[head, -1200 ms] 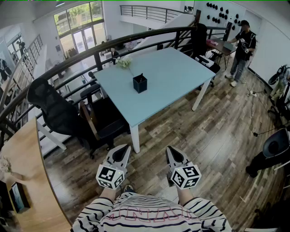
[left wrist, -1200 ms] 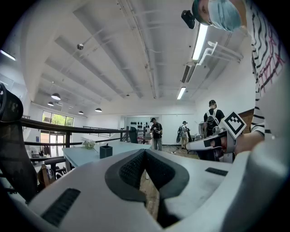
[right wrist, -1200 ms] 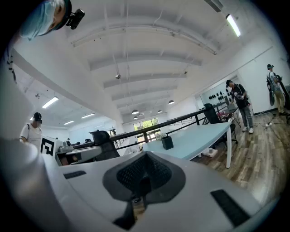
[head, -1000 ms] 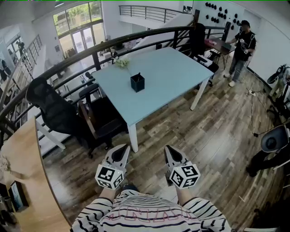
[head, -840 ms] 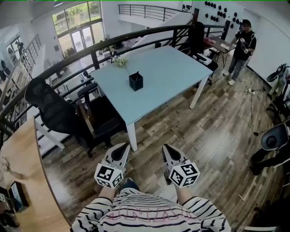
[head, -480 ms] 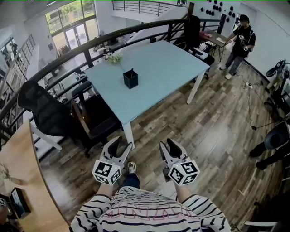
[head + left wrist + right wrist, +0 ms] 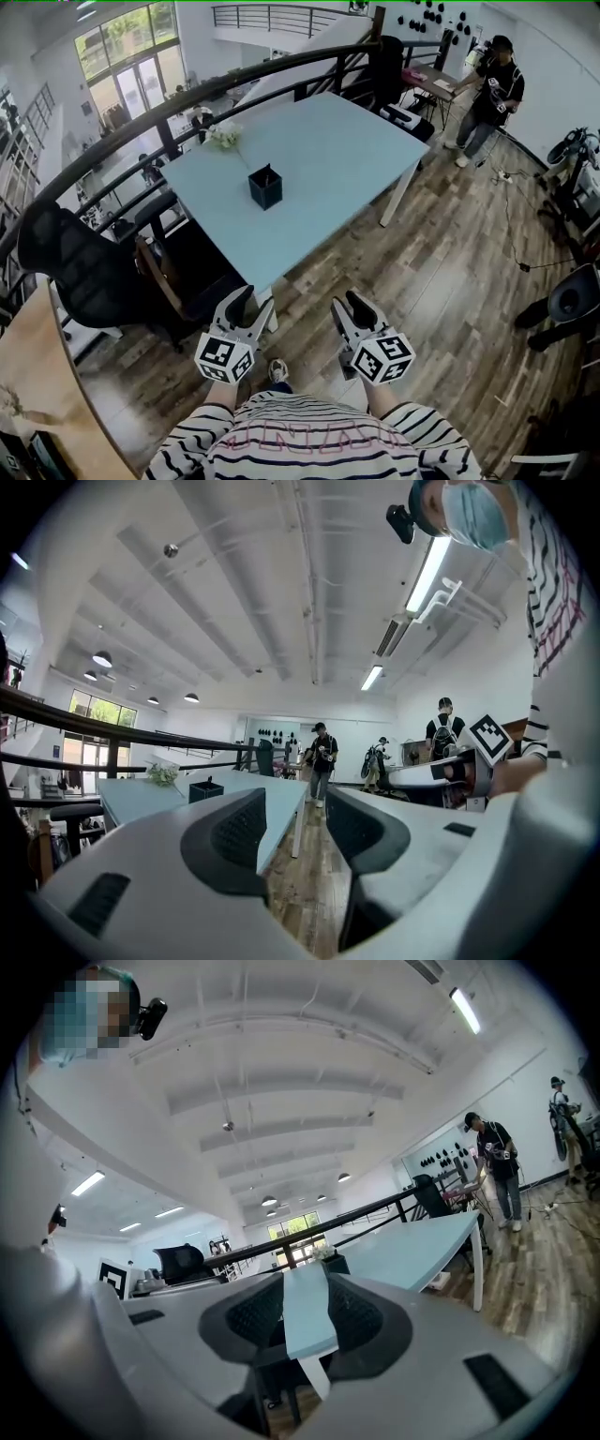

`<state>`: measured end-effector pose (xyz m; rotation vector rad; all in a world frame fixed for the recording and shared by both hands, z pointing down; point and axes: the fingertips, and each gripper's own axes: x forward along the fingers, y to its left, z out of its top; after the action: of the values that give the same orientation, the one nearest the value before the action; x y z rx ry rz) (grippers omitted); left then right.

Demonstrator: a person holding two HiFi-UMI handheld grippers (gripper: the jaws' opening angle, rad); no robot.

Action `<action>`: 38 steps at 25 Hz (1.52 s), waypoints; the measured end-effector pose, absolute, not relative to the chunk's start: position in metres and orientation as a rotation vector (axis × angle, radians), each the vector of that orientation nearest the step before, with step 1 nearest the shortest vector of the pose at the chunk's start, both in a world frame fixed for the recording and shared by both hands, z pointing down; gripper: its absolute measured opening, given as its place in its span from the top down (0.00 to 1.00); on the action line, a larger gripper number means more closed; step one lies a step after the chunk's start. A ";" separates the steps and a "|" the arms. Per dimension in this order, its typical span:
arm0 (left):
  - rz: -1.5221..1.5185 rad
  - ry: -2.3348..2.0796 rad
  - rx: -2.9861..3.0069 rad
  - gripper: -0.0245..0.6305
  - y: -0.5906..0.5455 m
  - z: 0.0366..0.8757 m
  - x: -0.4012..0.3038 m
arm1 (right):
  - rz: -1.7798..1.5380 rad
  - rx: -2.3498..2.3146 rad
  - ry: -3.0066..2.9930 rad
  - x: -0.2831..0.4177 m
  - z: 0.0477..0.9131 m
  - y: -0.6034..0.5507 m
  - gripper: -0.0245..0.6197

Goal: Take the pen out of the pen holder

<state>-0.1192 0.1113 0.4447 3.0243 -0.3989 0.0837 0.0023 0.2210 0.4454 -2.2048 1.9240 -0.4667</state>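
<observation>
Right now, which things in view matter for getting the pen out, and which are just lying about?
Job: pen holder, something thin sticking out; blue table under it.
Lying about: flowers, black office chair, person standing beyond the table.

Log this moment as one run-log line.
phase: pre-grasp | left tool: jaws just opened, nothing between | right tool: jaws just opened, nothing between | pen holder: on table, untouched

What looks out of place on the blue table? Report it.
Nothing stands out. The pen holder stands upright on the table, flowers sit near its far corner, and nothing looks spilled or tipped.
</observation>
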 end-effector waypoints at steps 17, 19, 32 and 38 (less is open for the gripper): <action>0.132 -0.378 3.036 0.69 -0.047 0.451 -0.086 | -0.479 -2.230 1.859 0.048 0.458 0.063 0.74; 0.133 -0.378 3.040 0.69 -0.057 0.451 -0.081 | -0.472 -2.231 1.864 0.054 0.458 0.049 0.74; 0.130 -0.577 2.999 0.69 -0.130 0.455 -0.043 | -0.477 -2.142 2.054 0.113 0.464 -0.065 0.74; 0.102 -0.708 2.959 0.69 -0.169 0.455 -0.019 | -0.479 -2.095 2.168 0.145 0.468 -0.121 0.74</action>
<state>-0.0189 -0.1693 0.4552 2.9587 -0.7082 0.1024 0.1448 -0.1207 0.4684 -2.0948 2.1676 -0.4793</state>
